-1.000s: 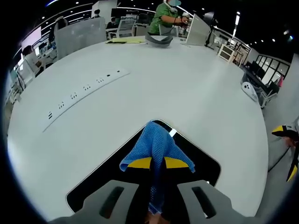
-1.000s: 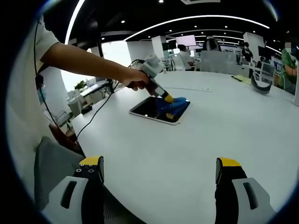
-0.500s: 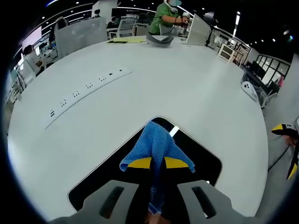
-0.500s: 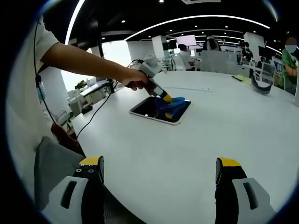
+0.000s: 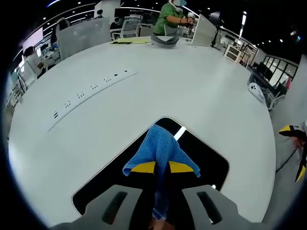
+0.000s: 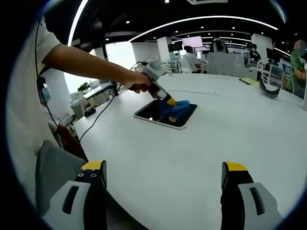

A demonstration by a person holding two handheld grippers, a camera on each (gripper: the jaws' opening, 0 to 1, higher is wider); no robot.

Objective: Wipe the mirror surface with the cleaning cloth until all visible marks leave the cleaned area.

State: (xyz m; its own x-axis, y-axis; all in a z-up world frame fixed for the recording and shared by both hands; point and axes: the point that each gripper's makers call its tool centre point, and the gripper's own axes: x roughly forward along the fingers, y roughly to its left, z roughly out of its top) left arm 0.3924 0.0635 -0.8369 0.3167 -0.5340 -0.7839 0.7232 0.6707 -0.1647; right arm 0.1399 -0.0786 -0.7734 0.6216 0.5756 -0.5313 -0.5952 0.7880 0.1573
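White and wide, the round table (image 5: 201,91) sits in a big office. On it lies the dark mirror (image 5: 206,160) with a pale edge. The left gripper (image 5: 161,167) pinches the blue cleaning cloth (image 5: 160,147) and presses it on the mirror. Since a moment ago, more dark glass shows past the cloth, so the cloth seems to be sliding back toward the person. That looks like a wiping stroke, and the job is still under way. The right gripper (image 6: 163,179) waits well apart, its jaws spread wide and holding nothing.
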